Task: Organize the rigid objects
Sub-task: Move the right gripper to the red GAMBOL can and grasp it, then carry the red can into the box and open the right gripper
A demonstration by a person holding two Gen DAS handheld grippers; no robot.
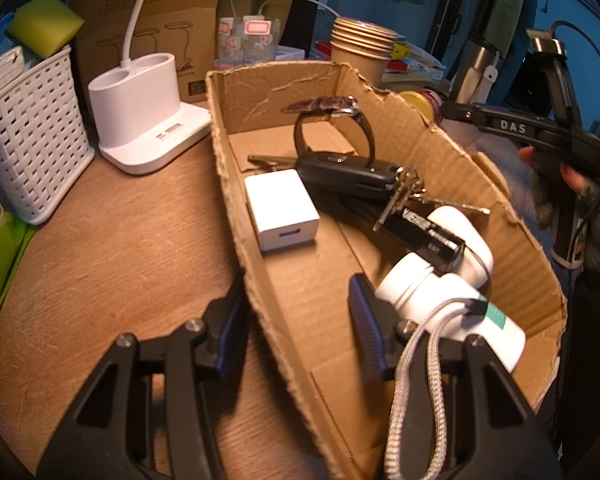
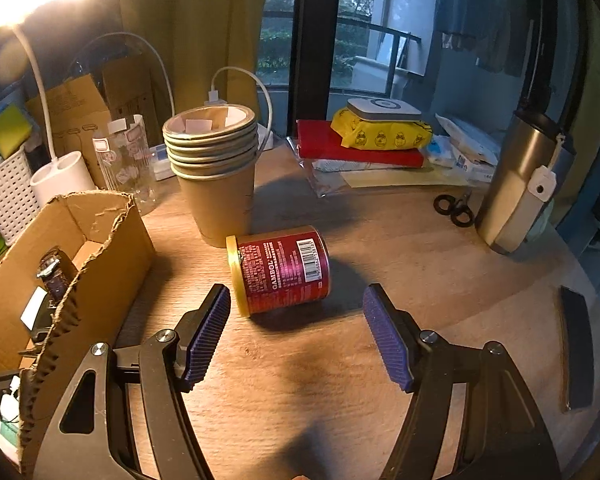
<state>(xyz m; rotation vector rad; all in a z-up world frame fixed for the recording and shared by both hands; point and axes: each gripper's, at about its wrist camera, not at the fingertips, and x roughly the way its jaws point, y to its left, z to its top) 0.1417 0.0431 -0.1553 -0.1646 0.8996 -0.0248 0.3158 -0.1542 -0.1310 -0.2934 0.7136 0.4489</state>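
1. Left gripper [image 1: 296,320] is pinching the near-left wall of the box [image 1: 236,184], one finger inside, one outside.
2. Box holds a watch [image 1: 332,120], key fob [image 1: 348,172], charger [image 1: 280,208] and white bottle [image 1: 440,300].
3. Right gripper [image 2: 296,336] is spread wide with nothing in it, just near of the can [image 2: 280,270].
4. Can lies on its side on the table [image 2: 420,280], right of the box, near the cups [image 2: 216,168].

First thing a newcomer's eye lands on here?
Probably the red can lying on its side on the wooden table, right ahead of the right gripper, whose jaws stand open around nothing. Next, the torn cardboard box packed with a white charger, a car key, a watch and a white bottle; the left gripper straddles its near wall.
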